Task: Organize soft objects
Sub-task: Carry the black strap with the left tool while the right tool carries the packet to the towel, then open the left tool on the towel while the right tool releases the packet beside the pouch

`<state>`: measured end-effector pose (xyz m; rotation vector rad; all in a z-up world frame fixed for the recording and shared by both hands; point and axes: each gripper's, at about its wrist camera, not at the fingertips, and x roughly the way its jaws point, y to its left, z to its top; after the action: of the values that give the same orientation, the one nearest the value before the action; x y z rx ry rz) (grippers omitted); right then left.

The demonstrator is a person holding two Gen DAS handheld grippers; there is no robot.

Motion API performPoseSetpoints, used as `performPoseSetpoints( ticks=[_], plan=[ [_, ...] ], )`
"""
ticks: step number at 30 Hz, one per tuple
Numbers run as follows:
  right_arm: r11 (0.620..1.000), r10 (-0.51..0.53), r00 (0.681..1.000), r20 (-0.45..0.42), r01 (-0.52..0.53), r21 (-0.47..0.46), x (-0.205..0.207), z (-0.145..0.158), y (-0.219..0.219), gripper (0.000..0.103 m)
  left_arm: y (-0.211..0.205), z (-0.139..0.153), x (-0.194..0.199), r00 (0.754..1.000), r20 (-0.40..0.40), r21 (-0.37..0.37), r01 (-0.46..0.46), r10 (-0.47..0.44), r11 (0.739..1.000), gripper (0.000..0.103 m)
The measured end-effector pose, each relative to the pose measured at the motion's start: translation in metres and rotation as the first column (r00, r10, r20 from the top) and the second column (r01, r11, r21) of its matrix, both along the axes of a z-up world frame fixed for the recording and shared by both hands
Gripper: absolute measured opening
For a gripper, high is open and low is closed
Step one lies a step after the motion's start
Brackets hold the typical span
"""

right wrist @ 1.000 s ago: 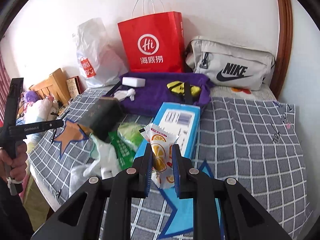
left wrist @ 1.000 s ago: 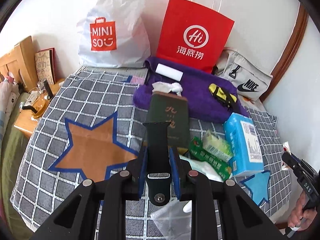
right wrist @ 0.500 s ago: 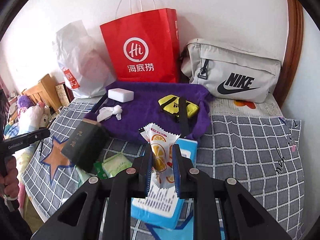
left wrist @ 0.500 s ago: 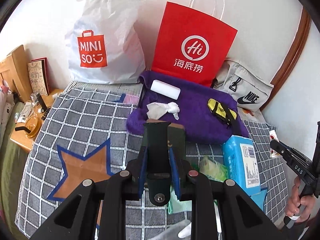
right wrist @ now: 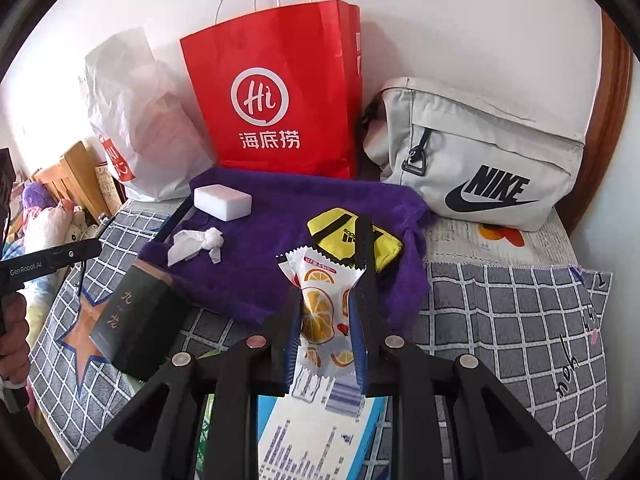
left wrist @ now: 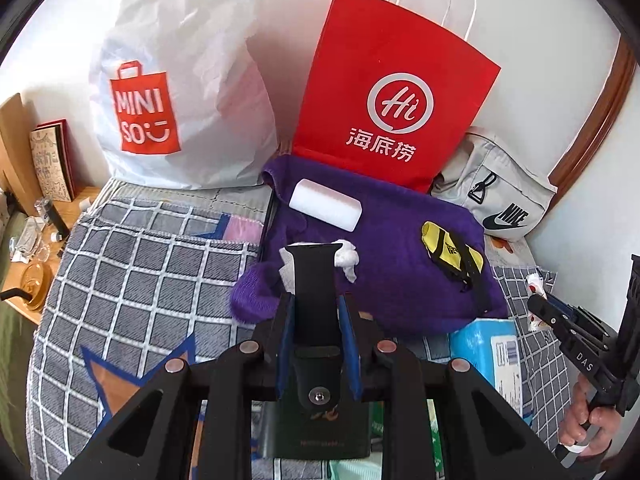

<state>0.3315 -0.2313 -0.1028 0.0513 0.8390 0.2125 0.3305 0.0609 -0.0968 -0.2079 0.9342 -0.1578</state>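
Observation:
A purple towel (left wrist: 400,248) (right wrist: 280,248) lies on the bed before the bags. On it are a white sponge block (left wrist: 325,210) (right wrist: 222,203), a crumpled white tissue (left wrist: 349,258) (right wrist: 196,245) and a yellow pouch (left wrist: 452,252) (right wrist: 340,234). My left gripper (left wrist: 316,312) is shut on a black watch strap (left wrist: 314,280), held above the towel's near edge. My right gripper (right wrist: 325,312) is shut on an orange-print snack packet (right wrist: 324,300), just short of the towel.
A red paper bag (left wrist: 394,92) (right wrist: 276,92), a white Miniso bag (left wrist: 168,92) and a grey Nike bag (right wrist: 480,160) stand at the wall. A dark box (right wrist: 136,316), a blue tissue pack (left wrist: 492,360) and green packets lie on the checked bedspread (left wrist: 132,272).
Both grippers have moved forward toward the purple towel with their loads still held. The dark box and blue pack have slid down and back in view.

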Motion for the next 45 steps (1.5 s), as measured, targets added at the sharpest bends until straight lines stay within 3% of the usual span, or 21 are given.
performPoseSetpoints(
  ticks=[15, 19, 26, 40, 43, 45],
  plan=[
    [0.999, 0.026, 0.999, -0.036, -0.027, -0.029, 0.063, -0.017, 0.005, 0.023, -0.02, -0.028, 0.068, 0.997, -0.071, -0.009, 0.023, -0.024, 1.0, 0.022],
    [0.997, 0.074, 0.997, 0.003, -0.074, -0.038, 0.076, -0.025, 0.01, 0.023, -0.022, -0.038, 0.08, 0.995, -0.092, -0.006, 0.023, -0.023, 1.0, 0.022],
    [0.996, 0.079, 0.994, -0.077, -0.081, -0.031, 0.094, -0.046, 0.008, 0.025, -0.025, -0.056, 0.103, 0.99, -0.141, -0.001, 0.022, -0.022, 1.0, 0.022],
    [0.995, 0.096, 0.983, -0.156, -0.101, -0.022, 0.105, -0.067, 0.007, 0.029, -0.032, -0.075, 0.118, 0.977, -0.21, -0.011, 0.046, -0.047, 0.999, 0.023],
    [0.994, 0.112, 0.983, -0.143, -0.114, -0.002, 0.106, -0.065, 0.007, 0.05, -0.036, -0.08, 0.12, 0.967, -0.248, -0.009, 0.057, -0.058, 0.998, 0.036],
    [0.994, 0.107, 0.986, -0.128, -0.108, 0.002, 0.107, -0.063, 0.006, 0.063, -0.037, -0.078, 0.118, 0.969, -0.243, 0.0, 0.048, -0.047, 0.999, 0.037]
  ],
)
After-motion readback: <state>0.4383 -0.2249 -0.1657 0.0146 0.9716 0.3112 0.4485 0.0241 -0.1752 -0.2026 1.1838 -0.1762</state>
